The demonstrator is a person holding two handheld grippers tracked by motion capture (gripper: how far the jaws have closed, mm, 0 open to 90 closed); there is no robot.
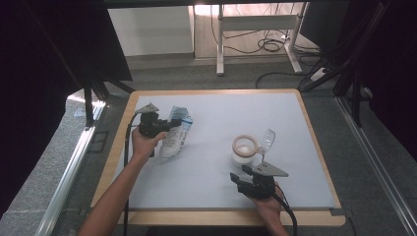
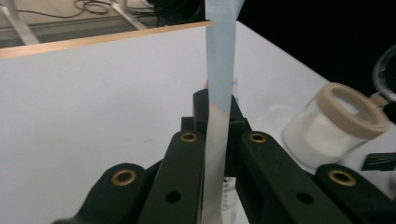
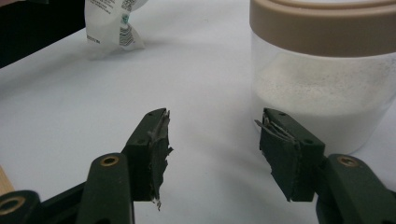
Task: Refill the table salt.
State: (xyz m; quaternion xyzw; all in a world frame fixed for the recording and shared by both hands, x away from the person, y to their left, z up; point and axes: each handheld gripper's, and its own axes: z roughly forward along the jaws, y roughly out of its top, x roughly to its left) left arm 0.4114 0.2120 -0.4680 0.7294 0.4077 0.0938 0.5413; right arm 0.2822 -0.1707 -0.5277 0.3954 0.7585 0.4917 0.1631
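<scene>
1. The white-and-blue soft plastic refill pouch (image 1: pixel 175 132) lies at nine o'clock on the white desk (image 1: pixel 216 113), its top edge pinched flat in the left tongs (image 1: pixel 162 125), which are fully closed on it.
2. The clear round jar with a tan rim (image 1: pixel 244 149), part-filled with white powder, stands open near centre (clear lid (image 1: pixel 266 139) beside it at two o'clock).
3. The right tongs (image 1: pixel 243 181) wait half open and empty at its six o'clock.
4. Judging by this, pouch gripped; pouring remains.
</scene>
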